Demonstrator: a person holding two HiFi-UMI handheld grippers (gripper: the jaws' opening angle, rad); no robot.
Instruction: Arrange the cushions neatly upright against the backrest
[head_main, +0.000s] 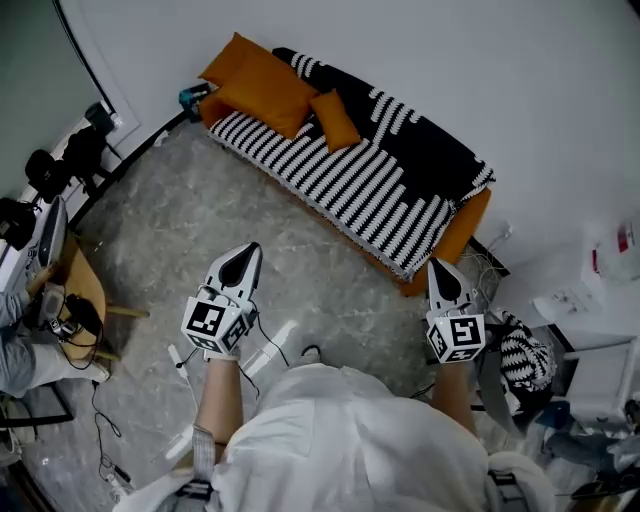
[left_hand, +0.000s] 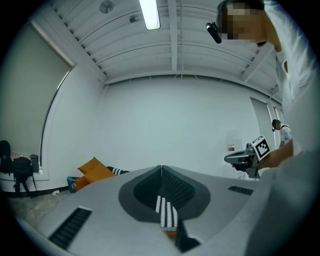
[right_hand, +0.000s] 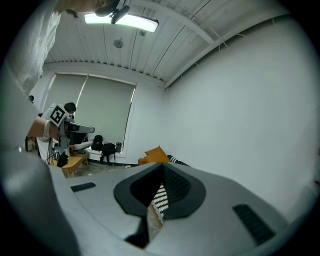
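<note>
An orange sofa (head_main: 455, 235) under a black-and-white striped cover (head_main: 345, 175) stands against the white wall. A large orange cushion (head_main: 262, 85) leans at its left end, and a small orange cushion (head_main: 334, 120) sits beside it near the backrest. My left gripper (head_main: 246, 255) is shut and empty, held over the floor in front of the sofa. My right gripper (head_main: 437, 268) is shut and empty too, close to the sofa's right front corner. In the left gripper view the orange cushions (left_hand: 94, 171) show far off, and the right gripper view catches them (right_hand: 156, 155) past its shut jaws.
A wooden table (head_main: 82, 290) with gear and camera stands (head_main: 60, 165) are at the left. A striped bag (head_main: 525, 358) and white boxes (head_main: 590, 310) crowd the right. Cables (head_main: 105, 440) trail on the grey marbled floor (head_main: 200, 215).
</note>
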